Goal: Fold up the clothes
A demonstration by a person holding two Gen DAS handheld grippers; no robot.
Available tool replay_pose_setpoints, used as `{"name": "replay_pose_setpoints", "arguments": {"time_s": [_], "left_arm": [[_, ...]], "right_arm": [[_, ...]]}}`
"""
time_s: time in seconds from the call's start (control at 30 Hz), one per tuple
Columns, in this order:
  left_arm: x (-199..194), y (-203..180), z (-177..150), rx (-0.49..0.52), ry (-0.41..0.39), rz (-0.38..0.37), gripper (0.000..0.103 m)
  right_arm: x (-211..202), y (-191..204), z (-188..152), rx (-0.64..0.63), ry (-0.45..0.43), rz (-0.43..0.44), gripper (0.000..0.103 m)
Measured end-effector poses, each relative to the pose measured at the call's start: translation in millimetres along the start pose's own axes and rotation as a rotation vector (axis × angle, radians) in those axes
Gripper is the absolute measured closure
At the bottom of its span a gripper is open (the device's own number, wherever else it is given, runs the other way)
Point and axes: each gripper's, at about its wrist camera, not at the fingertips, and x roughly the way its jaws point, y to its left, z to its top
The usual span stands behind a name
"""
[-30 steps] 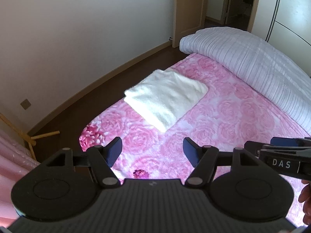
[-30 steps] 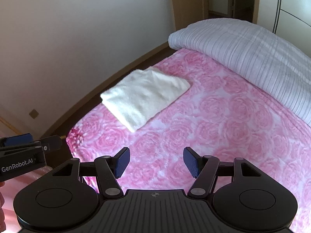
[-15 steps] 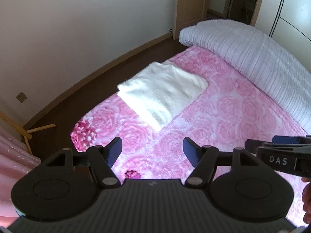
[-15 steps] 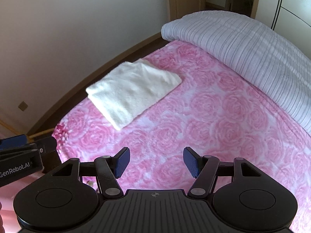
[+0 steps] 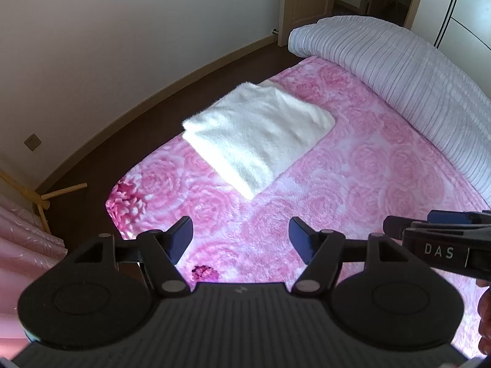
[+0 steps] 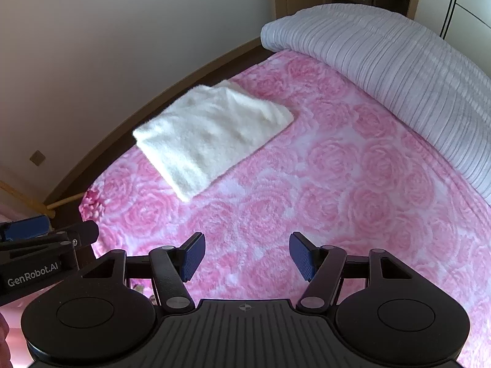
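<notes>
A white fluffy garment (image 5: pixel 257 135) (image 6: pixel 211 133) lies folded into a neat rectangle near the left edge of the bed with the pink rose blanket (image 5: pixel 353 190) (image 6: pixel 337 184). My left gripper (image 5: pixel 241 239) hovers open above the blanket, well short of the garment, with nothing between its blue pads. Beside it my right gripper (image 6: pixel 247 254) is also open and holds nothing. Each gripper shows at the edge of the other's view: the right one (image 5: pixel 435 233) and the left one (image 6: pixel 46 245).
A rolled white striped duvet (image 5: pixel 399 76) (image 6: pixel 383 61) lies across the far end of the bed. Dark floor (image 5: pixel 147 122) and a white wall run along the left. A wooden stand (image 5: pixel 40 196) and pink fabric (image 5: pixel 27 251) sit at the lower left. A door (image 5: pixel 303 3) is behind.
Both grippers have tilted and drifted so the bed sits lower and further left in view. The folded garment has not moved. Both stay open.
</notes>
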Motion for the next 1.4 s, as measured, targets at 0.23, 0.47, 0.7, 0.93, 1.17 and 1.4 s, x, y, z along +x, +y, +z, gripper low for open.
{"name": "replay_pose_setpoints", "arguments": {"time_s": [0.23, 0.47, 0.7, 0.93, 1.17, 1.4], "left_arm": [[15, -3, 11, 0.007, 0.012, -0.001, 0.037], [32, 5, 19, -0.001, 0.033, -0.002, 0.037], [49, 16, 26, -0.013, 0.058, 0.000, 0.037], [63, 27, 35, -0.021, 0.070, 0.006, 0.037], [72, 32, 42, -0.022, 0.077, 0.005, 0.037], [75, 31, 44, -0.021, 0.081, 0.006, 0.037]], "right_arm": [[13, -3, 11, 0.005, 0.014, 0.004, 0.039], [31, -2, 19, 0.017, 0.052, 0.003, 0.039], [50, 6, 29, 0.013, 0.076, 0.004, 0.039], [67, 15, 40, 0.013, 0.095, 0.000, 0.039], [82, 18, 47, 0.020, 0.116, -0.003, 0.039], [86, 18, 51, 0.024, 0.122, -0.004, 0.039]]}}
